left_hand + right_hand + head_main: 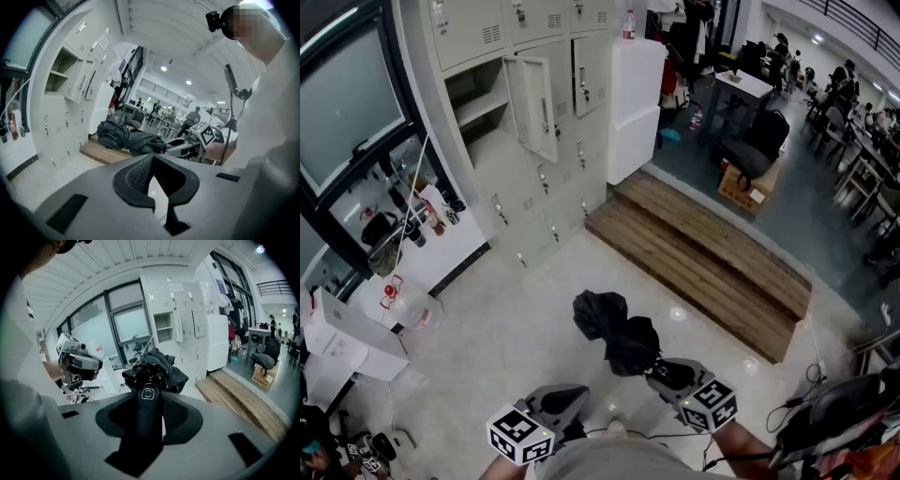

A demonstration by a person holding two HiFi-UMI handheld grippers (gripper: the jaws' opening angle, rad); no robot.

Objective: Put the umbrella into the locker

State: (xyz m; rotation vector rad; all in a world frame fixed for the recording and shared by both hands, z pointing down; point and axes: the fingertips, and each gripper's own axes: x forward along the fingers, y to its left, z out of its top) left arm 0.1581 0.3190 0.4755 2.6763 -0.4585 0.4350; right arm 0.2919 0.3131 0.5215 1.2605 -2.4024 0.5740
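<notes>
Far left: a bank of grey lockers [534, 202] against the wall. One upper door [534, 108] hangs open, and the compartment [478, 103] to its left shows a bare shelf. The other doors in view are closed.

Near left: the left claw [152, 159] is held low in front of the person. Its jaws meet at the tips and nothing sits between them. It points toward the lockers and touches nothing.

Centre: the umbrella [619, 333] is black and folded, with its canopy bunched loosely rather than strapped tight. It is carried in the air above the pale floor [516, 328], well apart from the lockers and outside every compartment. Its canopy end points away from the person, toward the far left, and the handle [148, 418] is the near end.

Near right: the right claw [149, 399] is clamped on the umbrella's handle. The jaws stand wide with a pad on each side of the grip — the handle runs straight along the claw, its end cap facing the camera. The claw tilts somewhat downward.

Right: a low wooden platform [703, 253] lies on the floor, running from the foot of the lockers toward the near right. A white cabinet [633, 103] stands at its far end, just beside the lockers, with a bottle [629, 25] on top.
</notes>
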